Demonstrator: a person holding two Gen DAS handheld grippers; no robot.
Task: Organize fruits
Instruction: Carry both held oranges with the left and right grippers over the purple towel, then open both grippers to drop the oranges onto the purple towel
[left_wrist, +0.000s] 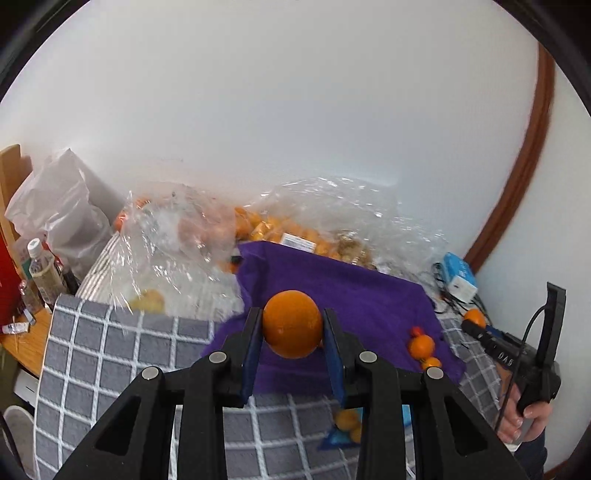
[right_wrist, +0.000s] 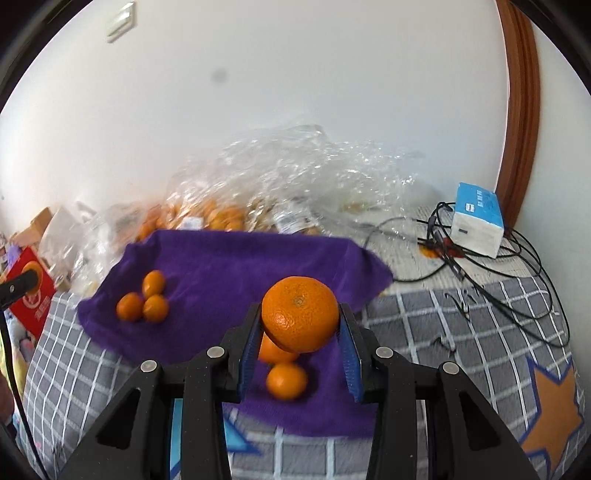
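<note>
My left gripper (left_wrist: 293, 326) is shut on an orange (left_wrist: 292, 324) and holds it above a purple cloth (left_wrist: 354, 291). My right gripper (right_wrist: 298, 325) is shut on a larger orange (right_wrist: 300, 314) above the same purple cloth (right_wrist: 229, 266). Three small oranges (right_wrist: 143, 302) lie together on the cloth's left side. Two more oranges (right_wrist: 285, 380) lie on the cloth right under my right gripper. In the left wrist view the right gripper (left_wrist: 476, 325) shows at the far right with its orange (left_wrist: 475, 317), and small oranges (left_wrist: 421, 347) lie on the cloth near it.
Clear plastic bags (right_wrist: 295, 177) with many small oranges (left_wrist: 280, 229) lie behind the cloth by the white wall. A blue-white box (right_wrist: 478, 221) and tangled black cables (right_wrist: 517, 280) lie at the right. A grey checked sheet (left_wrist: 110, 354) covers the surface. Bottles (left_wrist: 40, 269) and a red box (right_wrist: 31, 291) stand at the left.
</note>
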